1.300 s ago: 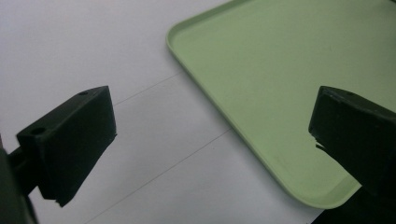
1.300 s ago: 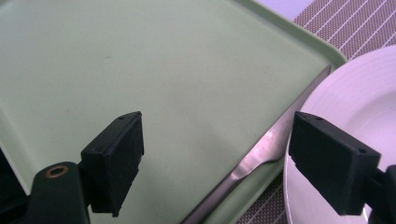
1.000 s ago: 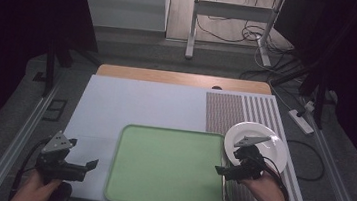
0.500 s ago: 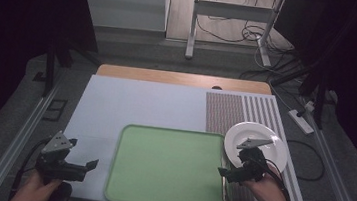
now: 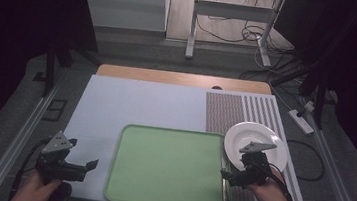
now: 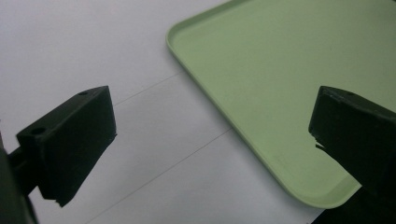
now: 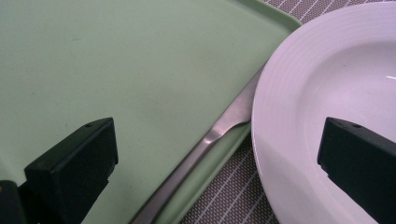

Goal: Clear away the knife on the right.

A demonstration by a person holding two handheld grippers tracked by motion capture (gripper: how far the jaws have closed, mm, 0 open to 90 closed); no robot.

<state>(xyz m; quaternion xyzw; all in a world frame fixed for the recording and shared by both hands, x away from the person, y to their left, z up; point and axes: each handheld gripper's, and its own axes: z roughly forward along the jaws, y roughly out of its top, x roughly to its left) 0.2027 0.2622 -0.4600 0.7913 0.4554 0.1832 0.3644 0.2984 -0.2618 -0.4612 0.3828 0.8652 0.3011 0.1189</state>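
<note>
A pale green tray (image 5: 169,165) lies at the middle front of the table, with a white plate (image 5: 263,137) just off its right side. A metal utensil handle (image 7: 205,154) lies along the tray's right rim, its far end under the plate's edge (image 7: 336,84). My right gripper (image 5: 227,178) hovers over that rim; its jaws have just been opening and stand wide, the handle below them untouched. My left gripper (image 5: 90,165) is open left of the tray, with the tray's corner (image 6: 289,70) between its jaws (image 6: 212,126) and nothing held.
The tray's right side and the plate rest on a brown striped mat (image 5: 235,111). White table surface (image 5: 141,101) stretches behind and left of the tray. A power strip (image 5: 301,121) and cables lie on the floor at the right.
The right gripper has drifted slightly toward the table's near edge beside the plate. The left hand has stayed still.
</note>
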